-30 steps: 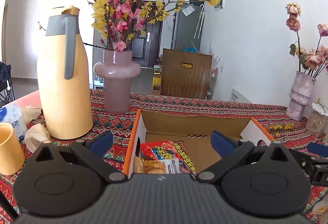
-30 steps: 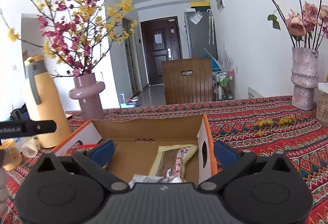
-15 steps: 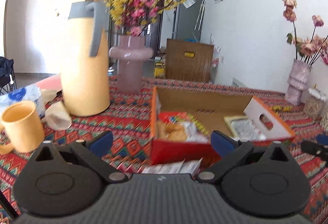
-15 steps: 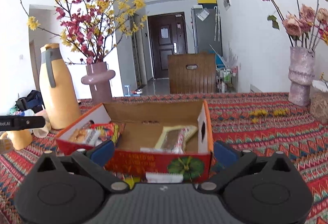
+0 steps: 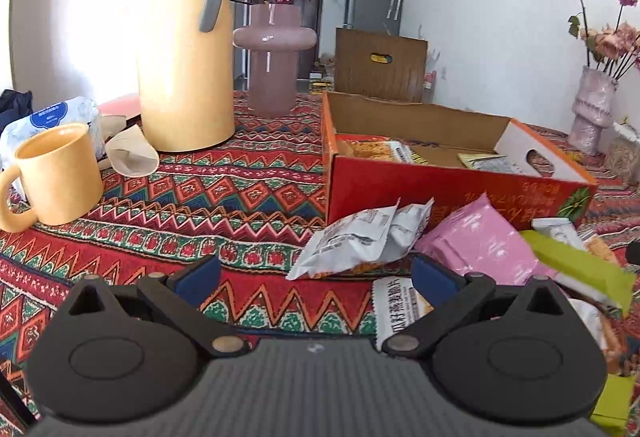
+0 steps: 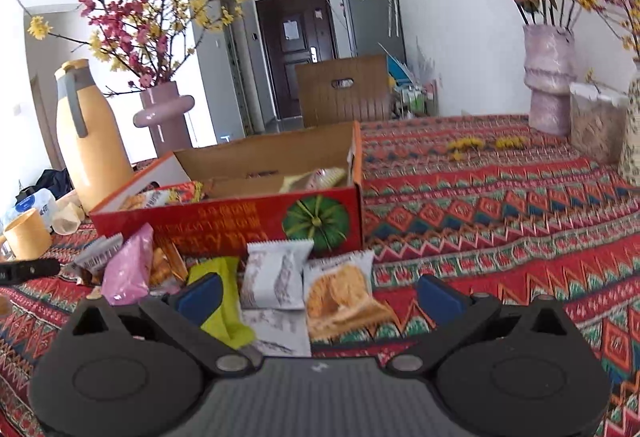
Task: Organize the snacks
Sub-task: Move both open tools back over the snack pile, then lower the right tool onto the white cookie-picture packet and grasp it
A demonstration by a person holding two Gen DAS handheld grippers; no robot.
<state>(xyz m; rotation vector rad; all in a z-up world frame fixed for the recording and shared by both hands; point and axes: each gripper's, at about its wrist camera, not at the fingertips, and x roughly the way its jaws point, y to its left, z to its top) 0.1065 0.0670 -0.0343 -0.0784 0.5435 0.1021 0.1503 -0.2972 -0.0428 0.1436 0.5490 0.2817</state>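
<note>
A red cardboard box [image 5: 452, 193] [image 6: 224, 223] with an open top stands on the patterned tablecloth and holds a few snack packets. In front of it lies a loose pile of snacks: silver packets [image 5: 360, 237], a pink packet [image 5: 484, 245] [image 6: 128, 269], a green packet [image 5: 580, 267] [image 6: 222, 297], a white packet [image 6: 276, 273] and a biscuit packet [image 6: 340, 289]. My left gripper [image 5: 316, 277] is open, low over the cloth just short of the silver packets. My right gripper [image 6: 318, 293] is open, with the white and biscuit packets between its fingers' line.
A tall yellow thermos [image 5: 186, 45] [image 6: 90, 141], a yellow mug [image 5: 56, 173], crumpled paper cups [image 5: 130, 153] and a pink vase [image 5: 276, 53] with blossom branches stand left of the box. Another vase [image 6: 550, 77] and a jar [image 6: 592, 127] stand far right.
Both grippers have pulled back from over the box and dropped lower; the snack pile in front of the box has come into view. Both stay open.
</note>
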